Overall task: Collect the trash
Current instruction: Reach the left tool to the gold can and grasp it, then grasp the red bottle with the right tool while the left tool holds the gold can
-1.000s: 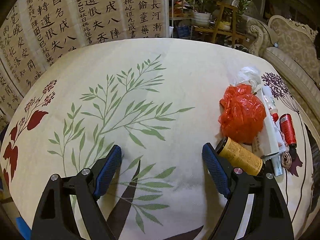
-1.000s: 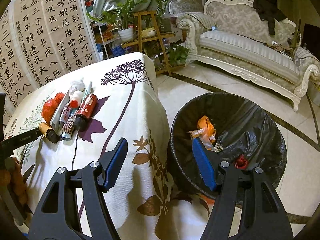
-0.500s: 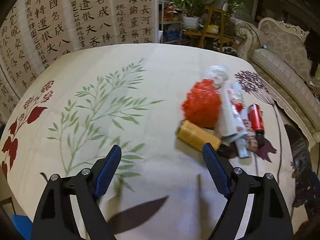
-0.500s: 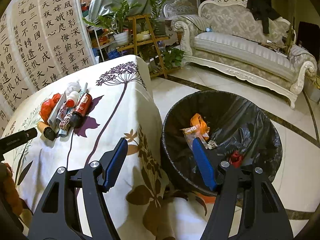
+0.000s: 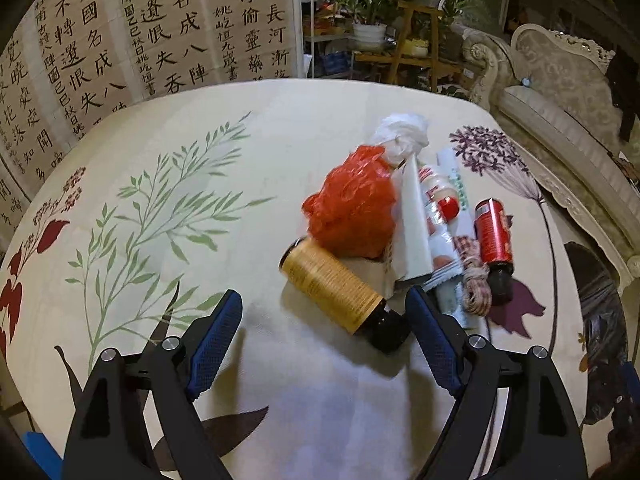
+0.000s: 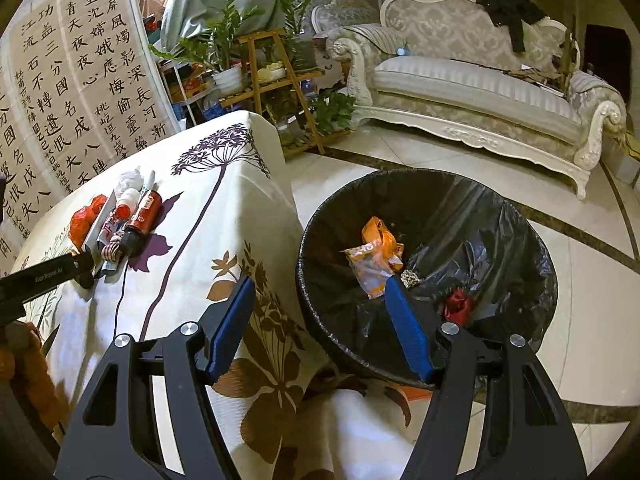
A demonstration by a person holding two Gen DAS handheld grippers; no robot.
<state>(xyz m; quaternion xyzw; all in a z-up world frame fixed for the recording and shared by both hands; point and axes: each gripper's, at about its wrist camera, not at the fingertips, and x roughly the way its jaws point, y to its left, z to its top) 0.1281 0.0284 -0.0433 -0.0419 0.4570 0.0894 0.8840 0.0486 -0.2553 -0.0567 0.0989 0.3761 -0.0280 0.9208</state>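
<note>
Cream floral tablecloth (image 5: 248,152) covers the worktop; a screen of black calligraphy (image 5: 120,40) stands behind it, with potted plants on a wooden stand (image 6: 276,68) and an ornate pale sofa (image 6: 472,92) on a tiled floor further off.

Containers: round bin lined with a black plastic bag (image 6: 516,240) sits on the floor just beside the worktop's draped corner. Inside I see an orange-and-clear crumpled wrapper (image 6: 374,254), a small red scrap (image 6: 458,304) and some small pale bits I cannot identify.

Trash pile lies on the worktop, toward its right side: amber bottle with yellow label and black cap (image 5: 338,288) on its side, crumpled red plastic bag (image 5: 352,216) touching it, knotted white plastic bag (image 5: 404,138) behind, white folded carton (image 5: 412,228), a clear wrapper with a red disc (image 5: 442,208), a red can-like bottle with dark cap (image 5: 494,236), and a coil of red-white string (image 5: 476,280).

Left tool (image 5: 324,340): jaws wide apart, nothing held, low over the cloth; the amber bottle's cap lies just inside the right finger.

Right tool (image 6: 318,320): jaws wide apart, empty, above the worktop's edge and the bin's near rim.

Only the right wrist view shows the bin and its contents; it also catches the left tool's black arm (image 6: 44,276) reaching toward the pile. Only the left wrist view shows the amber bottle's label clearly.
</note>
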